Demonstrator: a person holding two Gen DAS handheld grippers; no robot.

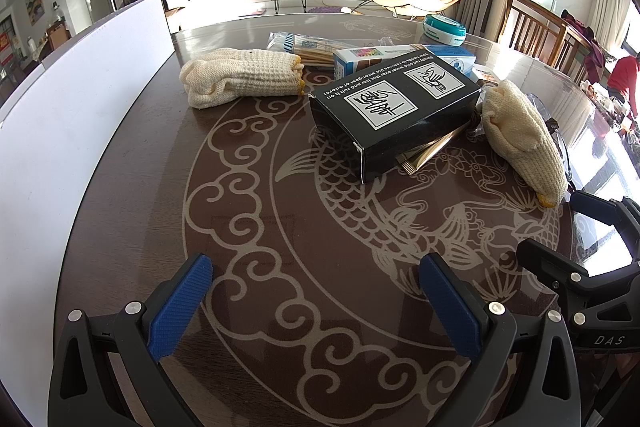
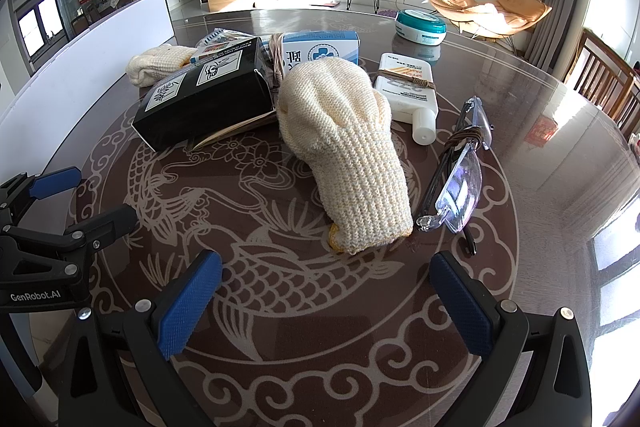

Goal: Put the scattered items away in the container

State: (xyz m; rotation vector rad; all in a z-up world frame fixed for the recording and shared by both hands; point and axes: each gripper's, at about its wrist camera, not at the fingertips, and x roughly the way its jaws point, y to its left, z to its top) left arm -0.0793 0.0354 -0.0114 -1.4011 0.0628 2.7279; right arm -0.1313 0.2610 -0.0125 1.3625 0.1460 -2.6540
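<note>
Two knitted gloves (image 2: 348, 155) are the soft, light pieces; the near one lies just ahead of the right gripper (image 2: 326, 301), cuff toward it, beside the glasses (image 2: 456, 183). Judgement: pinch it across the ribbed cuff, since yarn compresses and should not slip on the textured pads. Second glove (image 1: 240, 77) lies left of the black box (image 1: 394, 111). The box looks stiff and light, tilted on packets; glasses look fragile. Left gripper (image 1: 316, 303) hangs spread wide, empty; right likewise released. White container (image 1: 60, 131) stands along the left edge. Glossy patterned table (image 1: 280, 227), likely slick. Sunlit living room behind, with television and chairs.
</note>
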